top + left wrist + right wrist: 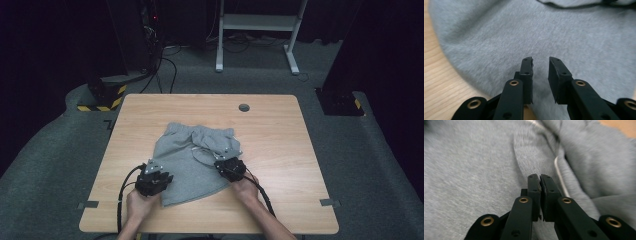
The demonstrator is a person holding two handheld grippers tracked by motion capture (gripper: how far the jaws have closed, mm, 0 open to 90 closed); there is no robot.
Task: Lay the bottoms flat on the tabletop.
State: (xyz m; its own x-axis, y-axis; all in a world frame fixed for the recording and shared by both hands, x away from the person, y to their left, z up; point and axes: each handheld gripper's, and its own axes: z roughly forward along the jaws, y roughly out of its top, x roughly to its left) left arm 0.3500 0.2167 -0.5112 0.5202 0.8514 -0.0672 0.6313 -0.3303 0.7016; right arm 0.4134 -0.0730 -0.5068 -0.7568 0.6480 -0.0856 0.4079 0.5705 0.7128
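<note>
The left gripper sits over the near left edge of the grey shorts, toward the table's near left corner. In the left gripper view its jaws stand a little apart above the cloth, gripping nothing. The shorts lie crumpled in the middle of the table, waistband toward the far edge, hem toward the near edge. The right gripper rests on the shorts' right side, near a white drawstring. In the right gripper view its jaws are clenched together; whether any cloth is pinched between them I cannot tell.
</note>
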